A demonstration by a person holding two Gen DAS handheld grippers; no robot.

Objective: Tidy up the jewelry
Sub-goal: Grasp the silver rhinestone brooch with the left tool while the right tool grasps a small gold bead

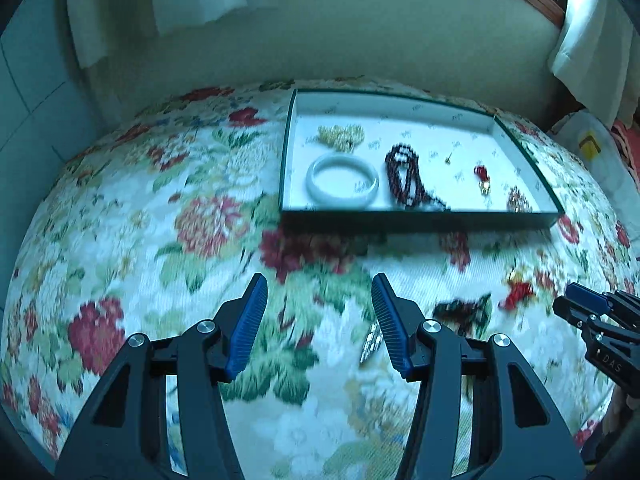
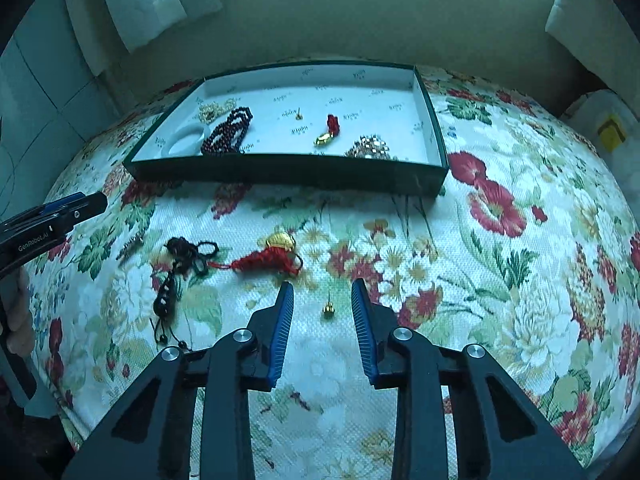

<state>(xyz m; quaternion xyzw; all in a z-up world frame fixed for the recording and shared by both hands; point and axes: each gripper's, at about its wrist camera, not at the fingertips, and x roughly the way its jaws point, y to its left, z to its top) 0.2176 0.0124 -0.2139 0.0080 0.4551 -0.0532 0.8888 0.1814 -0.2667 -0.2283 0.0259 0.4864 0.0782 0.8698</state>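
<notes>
A dark green tray (image 1: 420,222) (image 2: 280,170) with a white inside sits on the floral cloth. In it lie a white bangle (image 1: 342,180) (image 2: 188,139), a dark bead necklace (image 1: 402,178) (image 2: 230,132), a pale bead cluster (image 1: 341,136), a small gold pin (image 2: 298,113), a red-and-gold charm (image 2: 329,132) and a sparkly brooch (image 2: 370,147). On the cloth lie a black cord bracelet (image 2: 180,268), a red knot with a gold charm (image 2: 272,256) and a small gold earring (image 2: 328,309). My right gripper (image 2: 322,292) is open with the earring between its fingers. My left gripper (image 1: 319,284) is open and empty over the cloth.
A silver piece (image 1: 372,346) lies on the cloth by my left gripper's right finger. The table is round with a floral cloth (image 2: 500,280). A wall and curtains stand behind the tray. A white bag (image 1: 592,148) sits off the table's right edge.
</notes>
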